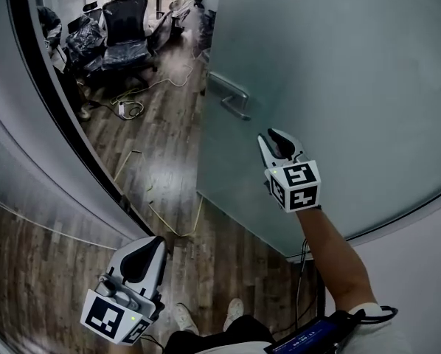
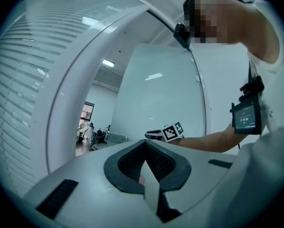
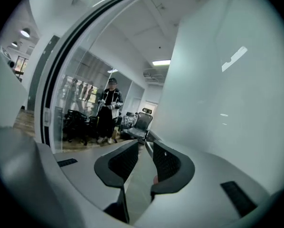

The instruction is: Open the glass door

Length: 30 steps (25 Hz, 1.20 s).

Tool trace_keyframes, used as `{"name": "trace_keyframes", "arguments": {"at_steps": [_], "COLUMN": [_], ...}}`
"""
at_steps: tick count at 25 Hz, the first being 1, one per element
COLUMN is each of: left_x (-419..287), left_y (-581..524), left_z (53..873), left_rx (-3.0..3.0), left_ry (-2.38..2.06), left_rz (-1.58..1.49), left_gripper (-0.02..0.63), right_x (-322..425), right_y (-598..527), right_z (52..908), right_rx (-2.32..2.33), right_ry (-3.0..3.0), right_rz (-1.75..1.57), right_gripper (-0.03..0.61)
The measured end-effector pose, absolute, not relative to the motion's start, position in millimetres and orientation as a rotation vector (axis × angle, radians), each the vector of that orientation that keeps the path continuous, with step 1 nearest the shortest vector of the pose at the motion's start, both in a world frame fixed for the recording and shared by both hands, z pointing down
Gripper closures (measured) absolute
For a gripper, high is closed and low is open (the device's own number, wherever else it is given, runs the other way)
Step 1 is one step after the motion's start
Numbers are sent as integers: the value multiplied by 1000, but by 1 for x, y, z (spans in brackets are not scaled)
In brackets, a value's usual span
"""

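The frosted glass door [image 1: 338,87] stands swung open over the wood floor, with its metal handle [image 1: 229,96] near its left edge. My right gripper [image 1: 269,139] is raised in front of the door, just below and right of the handle and not touching it. Its jaws stand apart with nothing between them. In the right gripper view the right gripper [image 3: 146,145] points along the door [image 3: 227,80] into the room. My left gripper [image 1: 143,260] hangs low at the bottom left, away from the door, pads together and empty. The left gripper view shows the left gripper [image 2: 144,145], the door [image 2: 156,94] and the right gripper [image 2: 154,134] beyond.
A curved glass wall with a black frame [image 1: 54,102] runs along the left of the doorway. Office chairs [image 1: 124,28] and loose cables [image 1: 132,109] lie on the floor past it. A person [image 3: 108,110] stands in the far room. My own feet [image 1: 235,312] are at the bottom.
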State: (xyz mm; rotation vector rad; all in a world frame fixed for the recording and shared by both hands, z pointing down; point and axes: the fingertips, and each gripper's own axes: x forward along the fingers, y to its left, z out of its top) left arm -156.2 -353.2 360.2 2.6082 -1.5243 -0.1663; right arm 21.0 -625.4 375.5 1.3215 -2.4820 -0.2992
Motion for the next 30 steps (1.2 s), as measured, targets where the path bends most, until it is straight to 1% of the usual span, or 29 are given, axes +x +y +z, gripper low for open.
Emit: {"name": "trace_keyframes", "arguments": {"at_steps": [4,9,10,14,17,21,25,30], "left_x": [-162,-169,-171,-177,-180,-182,-168,-151], "left_y": [-339,-308,-302,-282,-267,-247,-219,-196], "left_z": [350,338,337,331,328,332,326,326], "left_rx": [2642,2686,2690,2692,2684,2678,2687,2671], "left_ry": [-1491,-1446,-1445,-1431,-1402,-1344,-1339,-1376], "left_rz": [-188,-228,-238,-279,-307,-324,-299,-286], "left_gripper": [614,614,614,614,614,614,614,614], "right_x": [25,31,31,32,32,28,35,50], "right_y": [-566,-484,-468,-422,-384,-326,-270,-241], "right_z": [341,314,313,320,327,336,333,342], "right_rx": [1386,1466,1478,1506,1520,1512,1501,1460], "right_ry": [-2545,-2618,-2627,-2628,-2626,-2682,-2747,-2772], "right_rz": [-336,-360,-362,-358,-334,-266,-200,-135], "right_gripper": [480,510,529,547,572,575,575,575]}}
